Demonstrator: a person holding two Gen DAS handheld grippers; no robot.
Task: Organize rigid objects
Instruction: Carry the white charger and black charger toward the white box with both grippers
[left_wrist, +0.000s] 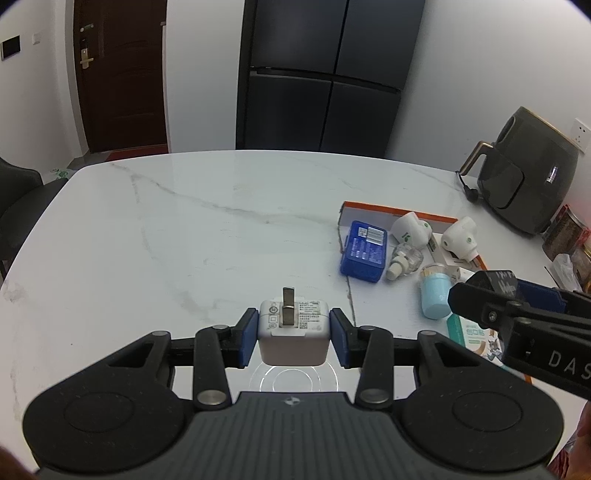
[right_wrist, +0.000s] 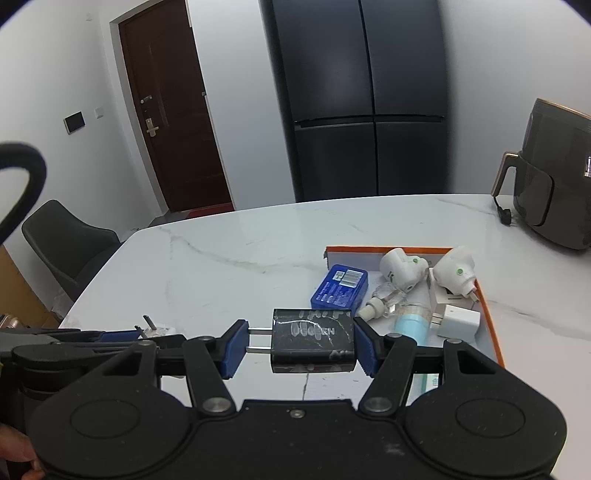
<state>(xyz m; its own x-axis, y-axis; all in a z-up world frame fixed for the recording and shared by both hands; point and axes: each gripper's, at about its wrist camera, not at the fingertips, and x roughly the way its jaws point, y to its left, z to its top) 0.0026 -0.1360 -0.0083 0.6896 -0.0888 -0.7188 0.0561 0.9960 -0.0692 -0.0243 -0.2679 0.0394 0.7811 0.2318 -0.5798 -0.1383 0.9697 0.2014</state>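
Gripping one white charger (left_wrist: 293, 332) above the marble table (left_wrist: 184, 229), the left gripper (left_wrist: 293, 338) clamps it; the right gripper (right_wrist: 295, 345) clamps one black charger (right_wrist: 312, 339) beside the orange tray (right_wrist: 493, 325) holding two white plug-in units (right_wrist: 404, 271), one blue box (right_wrist: 340, 288).

The table (left_wrist: 184, 229) is shiny white stone with grey lines. The white plug (left_wrist: 293, 332) is smooth plastic with metal pins. The black plug (right_wrist: 312, 341) looks scuffed.
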